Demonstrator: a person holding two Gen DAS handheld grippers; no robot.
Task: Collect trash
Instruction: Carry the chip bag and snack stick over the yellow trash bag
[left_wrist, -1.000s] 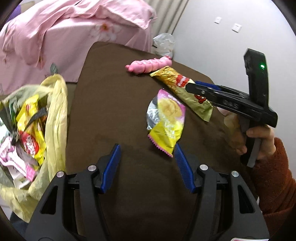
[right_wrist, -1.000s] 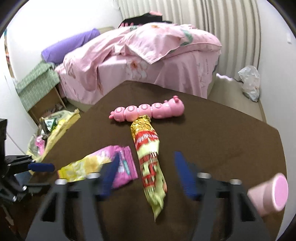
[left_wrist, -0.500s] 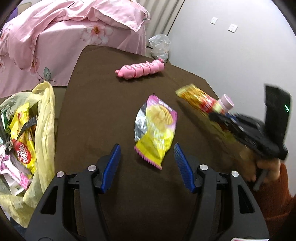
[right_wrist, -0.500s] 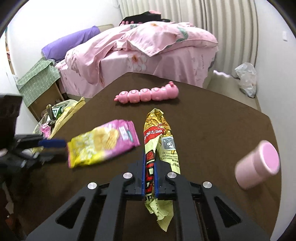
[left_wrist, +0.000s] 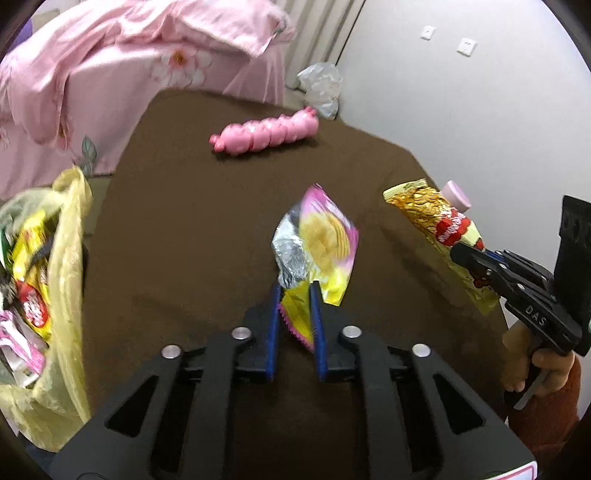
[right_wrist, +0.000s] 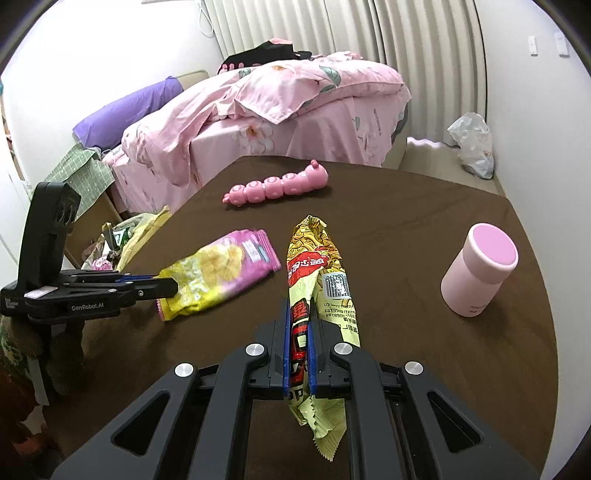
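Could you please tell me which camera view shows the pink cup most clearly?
The right wrist view: the pink cup stands whole and unobstructed on the brown table. The left wrist view shows only its top, peeking from behind the long yellow wrapper.

The long yellow-and-red noodle wrapper (right_wrist: 318, 314) is partly hidden between the right tongs (right_wrist: 298, 350). The yellow plastic trash bag (left_wrist: 55, 295) at left is blurred and cut off by the edge.
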